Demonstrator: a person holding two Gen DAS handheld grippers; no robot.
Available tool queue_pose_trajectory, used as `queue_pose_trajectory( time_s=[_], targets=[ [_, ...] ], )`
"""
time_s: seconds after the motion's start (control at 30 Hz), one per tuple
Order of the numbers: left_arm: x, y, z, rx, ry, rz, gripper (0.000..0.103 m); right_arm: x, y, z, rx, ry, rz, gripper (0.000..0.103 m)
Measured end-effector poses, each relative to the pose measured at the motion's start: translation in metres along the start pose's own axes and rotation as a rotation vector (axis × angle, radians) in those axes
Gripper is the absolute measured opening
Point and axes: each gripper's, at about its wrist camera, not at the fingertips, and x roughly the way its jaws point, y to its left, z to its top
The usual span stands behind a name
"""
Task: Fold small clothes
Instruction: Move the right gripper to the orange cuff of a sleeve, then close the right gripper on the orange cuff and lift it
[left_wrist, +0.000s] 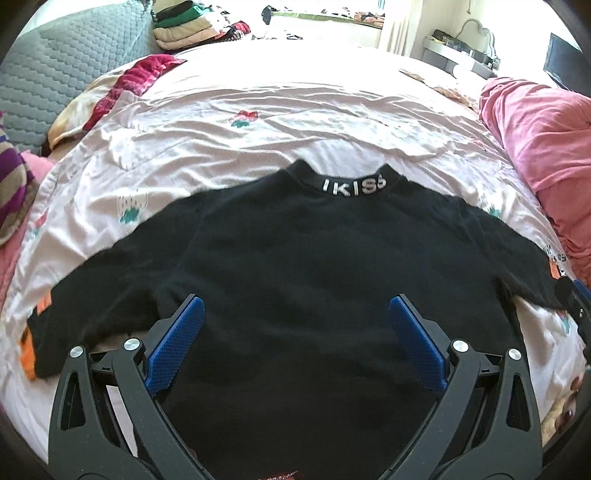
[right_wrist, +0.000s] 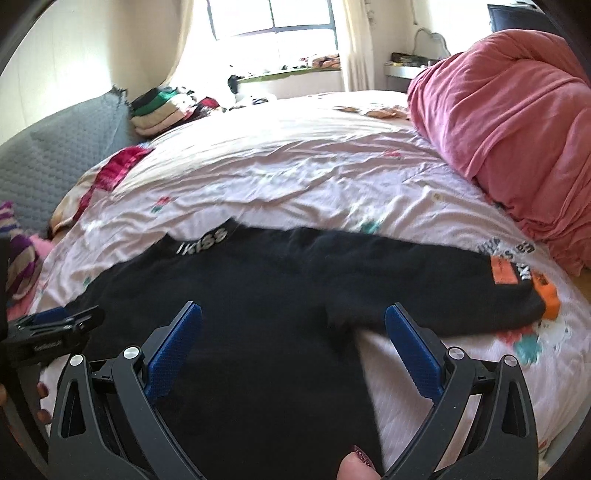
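Observation:
A small black long-sleeved top (left_wrist: 306, 258) lies flat on the bed, collar with white letters (left_wrist: 354, 184) at the far side, sleeves spread left and right with orange cuffs (left_wrist: 27, 358). My left gripper (left_wrist: 295, 306) hovers open over the middle of the top's lower body, nothing between its blue pads. In the right wrist view the same top (right_wrist: 258, 295) lies below my open right gripper (right_wrist: 293, 314), which is over the body near the right armpit. The right sleeve's orange cuff (right_wrist: 546, 291) lies to the right. The left gripper (right_wrist: 55, 325) shows at the left edge.
The bed carries a pale pink sheet (left_wrist: 258, 122) with flower prints. A bunched pink quilt (right_wrist: 517, 129) fills the right side. A grey padded headboard (left_wrist: 55, 66) and a stack of folded clothes (left_wrist: 192, 26) stand at the far left. A fingertip (right_wrist: 356, 465) shows at the bottom.

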Motion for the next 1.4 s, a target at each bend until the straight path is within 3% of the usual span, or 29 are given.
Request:
queue_pose_trajectory(
  time_s=[0.37, 0.67, 1.17, 1.4],
  targets=[
    [0.032, -0.015, 0.026, 0.036, 0.015, -0.038, 0.094, 0.028, -0.042, 0.023, 0.073, -0.020, -0.084, 0.099],
    [0.060, -0.030, 0.030, 0.067, 0.031, -0.072, 0.094, 0.036, -0.108, 0.021, 0.224, -0.031, -0.204, 0.099],
    [0.105, -0.029, 0.021, 0.069, 0.090, -0.080, 0.094, 0.019, -0.227, -0.028, 0.616, -0.028, -0.425, 0.099],
    [0.112, -0.022, 0.019, 0.054, 0.088, -0.076, 0.094, 0.038, -0.256, -0.046, 0.734, 0.034, -0.427, 0.099]
  ],
)
